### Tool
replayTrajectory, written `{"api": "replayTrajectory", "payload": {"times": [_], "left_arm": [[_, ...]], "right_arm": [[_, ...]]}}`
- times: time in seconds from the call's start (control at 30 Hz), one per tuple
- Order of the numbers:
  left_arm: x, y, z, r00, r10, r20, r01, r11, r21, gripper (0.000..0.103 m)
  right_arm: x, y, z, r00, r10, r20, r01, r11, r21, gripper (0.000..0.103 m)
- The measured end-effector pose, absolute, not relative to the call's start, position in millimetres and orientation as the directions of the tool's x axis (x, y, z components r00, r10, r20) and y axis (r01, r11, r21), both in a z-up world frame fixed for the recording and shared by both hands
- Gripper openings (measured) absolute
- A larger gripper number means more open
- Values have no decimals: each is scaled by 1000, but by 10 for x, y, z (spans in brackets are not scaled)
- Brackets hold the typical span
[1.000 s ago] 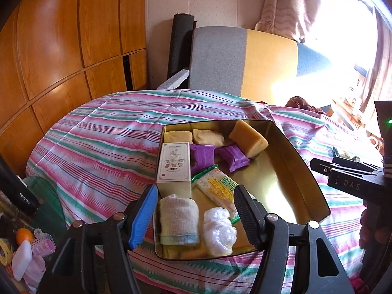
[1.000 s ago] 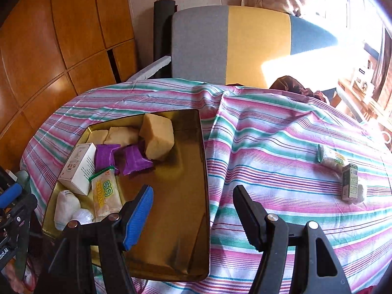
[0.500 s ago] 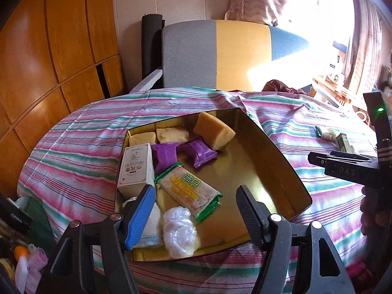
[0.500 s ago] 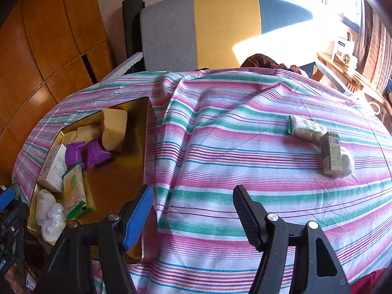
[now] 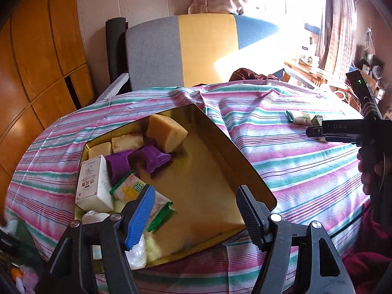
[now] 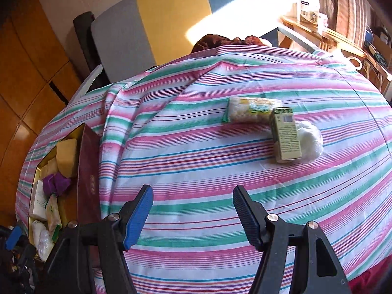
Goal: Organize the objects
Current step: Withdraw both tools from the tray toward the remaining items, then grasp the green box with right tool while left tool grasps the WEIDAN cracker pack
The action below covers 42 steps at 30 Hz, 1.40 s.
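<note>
An open gold tin (image 5: 208,176) lies on the striped tablecloth (image 6: 196,161). It holds a yellow block (image 5: 166,132), purple packets (image 5: 149,158), a white box (image 5: 91,183), a green-edged snack packet (image 5: 137,191) and white bundles at its near end. My left gripper (image 5: 194,196) hovers open over the tin's near edge, with nothing between its fingers. To the right on the cloth lie a snack packet (image 6: 252,109), a small green box (image 6: 286,134) and a white wad (image 6: 310,142), close together. My right gripper (image 6: 193,210) is open above bare cloth, short of these three.
A grey, yellow and blue chair back (image 5: 181,51) stands behind the table, with wooden panelling (image 5: 36,61) to the left. A cluttered shelf (image 6: 325,24) sits by the bright window. A hand (image 5: 367,171) grips the right tool's black body (image 5: 343,129). Small clutter lies below the table's left edge.
Both hands have swept to the right. The right gripper has left the tin and now hangs over open cloth nearer the loose items. The left has slid along the tin's near edge.
</note>
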<state>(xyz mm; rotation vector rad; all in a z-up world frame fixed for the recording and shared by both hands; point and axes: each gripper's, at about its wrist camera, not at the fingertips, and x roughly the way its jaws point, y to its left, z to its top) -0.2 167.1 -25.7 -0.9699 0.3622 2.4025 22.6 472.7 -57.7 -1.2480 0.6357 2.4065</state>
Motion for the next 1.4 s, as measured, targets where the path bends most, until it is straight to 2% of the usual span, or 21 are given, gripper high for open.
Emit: {"api": "replayTrajectory", "payload": {"times": [0.23, 0.33, 0.5, 0.63, 0.7, 0.77, 0.87, 0.97, 1.17, 1.2, 1.23, 1.27, 1.4], "left_arm": [[-9, 1871, -292, -584, 377, -719, -587, -808, 53, 70], [-40, 1967, -316, -570, 378, -730, -600, -798, 55, 70], [-87, 2127, -269, -559, 397, -728, -620, -783, 49, 70], [-124, 2248, -234, -559, 407, -723, -631, -774, 52, 71], [-146, 2341, -236, -554, 411, -724, -643, -764, 58, 71], [-158, 2444, -241, -545, 419, -726, -657, -752, 59, 71], [-177, 2593, -240, -523, 437, -731, -676, -735, 44, 71], [-179, 2743, -243, -516, 448, -730, -692, -720, 46, 71], [-210, 3057, -279, -489, 460, -741, -721, -691, 47, 71], [-218, 3114, -289, -488, 460, -742, -727, -685, 53, 71], [-229, 3168, -300, -483, 459, -745, -732, -679, 56, 71], [-248, 3222, -311, -476, 460, -750, -736, -675, 54, 71], [-308, 3437, -345, -463, 460, -757, -756, -651, 66, 71]], "right_arm": [[382, 5537, -563, -508, 215, -834, -650, -731, 208, 68], [359, 5752, -591, -504, 226, -834, -659, -724, 202, 62], [206, 5957, -683, -483, 247, -840, -674, -717, 178, 59], [384, 6250, -712, -497, 285, -820, -749, -618, 238, 58], [490, 6360, -756, -499, 283, -819, -765, -589, 262, 51], [539, 6386, -755, -518, 275, -810, -757, -588, 285, 45], [430, 6277, -674, -570, 236, -787, -692, -655, 305, 45], [245, 6128, -673, -576, 218, -788, -637, -723, 266, 45], [-53, 5994, -980, -477, 231, -848, -593, -797, 116, 47], [-86, 5967, -1020, -469, 218, -856, -573, -812, 108, 43], [-110, 5942, -1058, -443, 228, -867, -566, -821, 73, 30], [-113, 5930, -1068, -414, 256, -874, -572, -819, 32, 30], [69, 6016, -819, -452, 237, -860, -591, -802, 89, 30]]}}
